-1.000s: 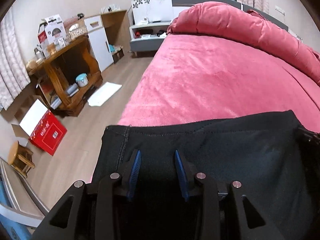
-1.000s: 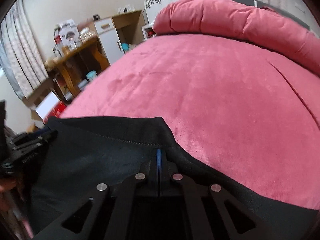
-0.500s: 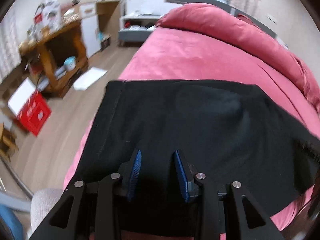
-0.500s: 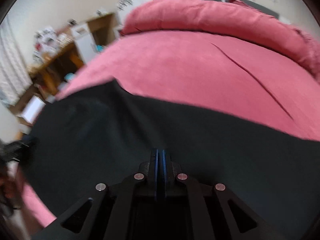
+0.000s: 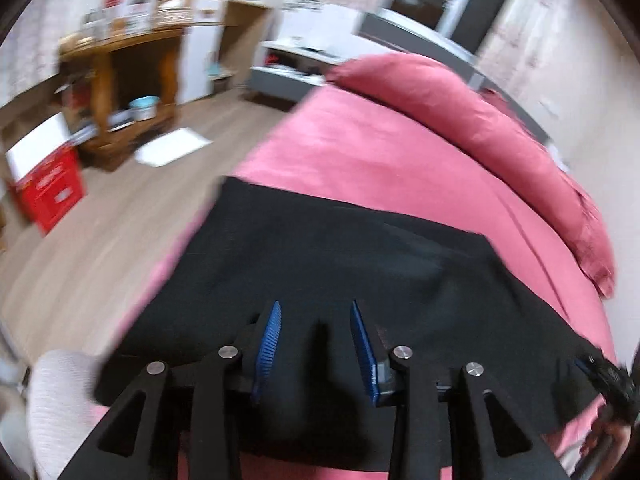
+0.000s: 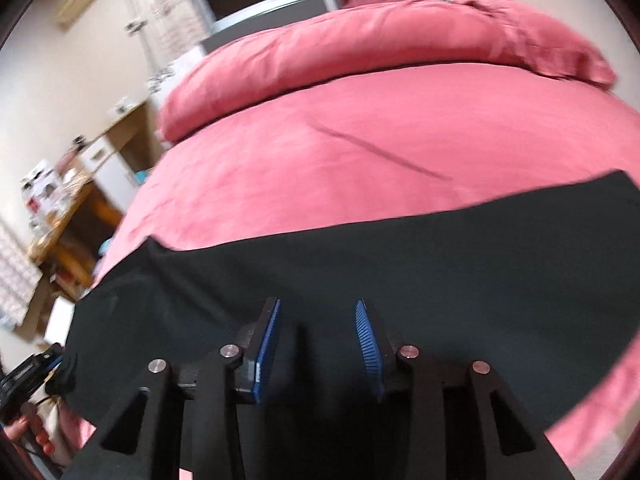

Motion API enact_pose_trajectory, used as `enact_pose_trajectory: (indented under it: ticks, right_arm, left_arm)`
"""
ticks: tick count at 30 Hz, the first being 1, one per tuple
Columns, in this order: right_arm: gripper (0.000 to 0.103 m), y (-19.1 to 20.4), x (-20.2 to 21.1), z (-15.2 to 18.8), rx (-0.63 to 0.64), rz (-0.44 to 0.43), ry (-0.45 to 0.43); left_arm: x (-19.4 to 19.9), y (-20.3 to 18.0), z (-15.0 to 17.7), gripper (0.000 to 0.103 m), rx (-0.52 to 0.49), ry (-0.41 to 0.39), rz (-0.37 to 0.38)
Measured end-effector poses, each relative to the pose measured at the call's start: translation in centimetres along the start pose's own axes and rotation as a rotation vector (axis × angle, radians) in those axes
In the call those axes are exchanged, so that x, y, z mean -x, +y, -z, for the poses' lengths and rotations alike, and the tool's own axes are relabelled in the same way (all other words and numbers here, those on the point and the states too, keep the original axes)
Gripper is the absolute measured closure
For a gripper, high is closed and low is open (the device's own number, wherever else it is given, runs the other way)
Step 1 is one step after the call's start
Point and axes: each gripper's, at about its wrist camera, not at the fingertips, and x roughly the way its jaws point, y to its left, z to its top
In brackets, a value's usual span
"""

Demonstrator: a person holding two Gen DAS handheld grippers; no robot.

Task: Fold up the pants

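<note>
Pants, black and unlabelled, lie flat under both opening tools, neither gripping.

R gripper jaws opening over black pants — pink bed

Both the left hand-held gripper and right hand-held gripper point steeply downward, jaws opening, nothing pinched.
</note>
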Motion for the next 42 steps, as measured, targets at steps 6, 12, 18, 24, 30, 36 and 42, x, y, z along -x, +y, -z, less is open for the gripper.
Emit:
enact_pose_trajectory:
  ticks: [6, 12, 18, 24, 30, 36, 42]
  right_arm:
    - [0.063, -6.3, 2.2, -1.4, -0.032, 0.161, -0.026]
    - [0.061, -14.6, 2.8, -2.3, -0.178, 0.266, -0.012]
    - [0.061, -18.8, 2.8, -1.9, -0.171, 0.380, 0.024]
    - [0.050, -22.6, 7.5, -0.4, -0.416, 0.272, -0.121]
    - [0.043, -26.1, 9.2, 1.7, -0.574, 0.284, -0.140]
    - [0.038, -27.8, 8.0, 3.1, -0.694, 0.173, -0.154]
    - [0.049, -28.4, 6.4, 2.1, -0.703, 0.120, -0.215]
  left_arm:
    - [-2.8, -5.7, 0.7, 0.065, -0.233, 0.043, 0.027]
    - [-5.6, -6.5, 1.4, 0.065, -0.275, 0.084, -0.032]
    - [-5.9, -7.0, 1.7, 0.062, -0.321, 0.070, -0.060]
    - [-5.5, -6.6, 2.0, 0.055, -0.312, 0.058, -0.040]
    - [-5.3, -6.7, 2.2, 0.055, -0.320, 0.047, -0.044]
    - [-4.6, -6.2, 1.9, 0.055, -0.294, 0.042, -0.022]
    - [-3.1, -5.3, 1.1, 0.055, -0.280, -0.014, -0.027]
